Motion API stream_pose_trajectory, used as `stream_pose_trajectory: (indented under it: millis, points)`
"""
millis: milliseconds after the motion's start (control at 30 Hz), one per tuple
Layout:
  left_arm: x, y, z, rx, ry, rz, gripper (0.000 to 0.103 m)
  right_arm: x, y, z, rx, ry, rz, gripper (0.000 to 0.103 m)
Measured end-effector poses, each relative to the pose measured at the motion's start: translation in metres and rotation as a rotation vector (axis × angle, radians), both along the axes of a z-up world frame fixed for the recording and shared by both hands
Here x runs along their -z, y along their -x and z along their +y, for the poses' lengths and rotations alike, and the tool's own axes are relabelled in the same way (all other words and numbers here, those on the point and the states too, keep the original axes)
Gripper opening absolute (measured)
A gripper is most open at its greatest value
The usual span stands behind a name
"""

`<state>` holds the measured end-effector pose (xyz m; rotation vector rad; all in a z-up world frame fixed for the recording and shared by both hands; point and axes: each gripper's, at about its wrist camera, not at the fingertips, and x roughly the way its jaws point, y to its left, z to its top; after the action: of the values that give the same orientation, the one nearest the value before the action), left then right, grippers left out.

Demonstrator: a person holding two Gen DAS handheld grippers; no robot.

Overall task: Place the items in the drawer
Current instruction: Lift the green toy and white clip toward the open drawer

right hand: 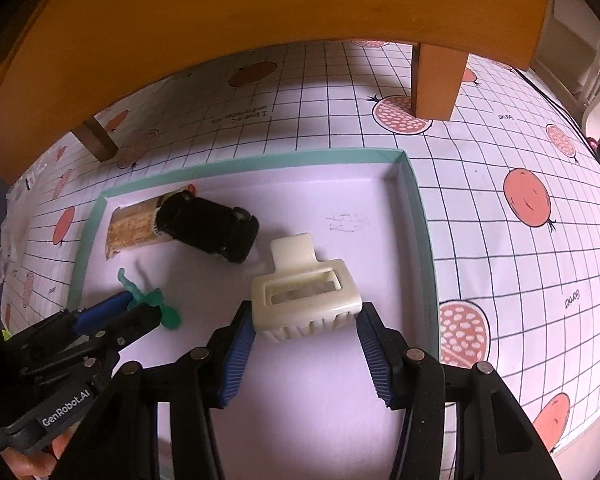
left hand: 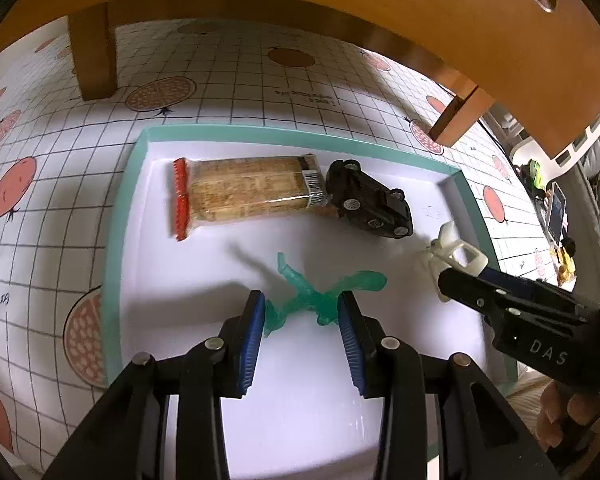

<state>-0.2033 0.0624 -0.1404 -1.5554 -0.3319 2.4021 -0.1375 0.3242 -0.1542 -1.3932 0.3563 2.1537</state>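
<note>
The left gripper (left hand: 301,312) hangs wide open around the green toy figure (left hand: 320,292) near the drawer's (left hand: 116,216) front, and the right gripper (right hand: 306,334) hangs open around the cream hair clip (right hand: 304,300), probably letting both go beside the black toy car (left hand: 370,200) and cracker pack (left hand: 244,192).

Soft daylight, faint shadows beneath the jaws, strong fisheye warping, dark vignetted corners.

A grid-patterned tablecloth (left hand: 236,80) printed with pomegranates covers the surface. An orange wooden stand (right hand: 284,4) spans overhead at twelve o'clock, its leg (right hand: 436,80) planted on the cloth at one o'clock. Blurred clutter (left hand: 556,208) sits at three o'clock.
</note>
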Motion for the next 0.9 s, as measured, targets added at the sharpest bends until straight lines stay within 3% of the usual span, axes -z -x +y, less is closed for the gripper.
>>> stream_pose_trajectory:
  millis: [400, 567, 900]
  points:
    - [-0.017, -0.026, -0.009, -0.007, 0.023, 0.016, 0.039, -0.007, -0.025, -0.018, 0.023, 0.029, 0.031, 0.054]
    - [-0.029, -0.038, -0.020, -0.040, -0.009, 0.035, 0.039, -0.019, -0.036, -0.028, 0.022, 0.017, 0.058, 0.054]
    - [-0.087, -0.055, -0.042, -0.096, -0.087, 0.157, 0.039, -0.057, -0.049, -0.052, -0.017, -0.033, 0.130, 0.054]
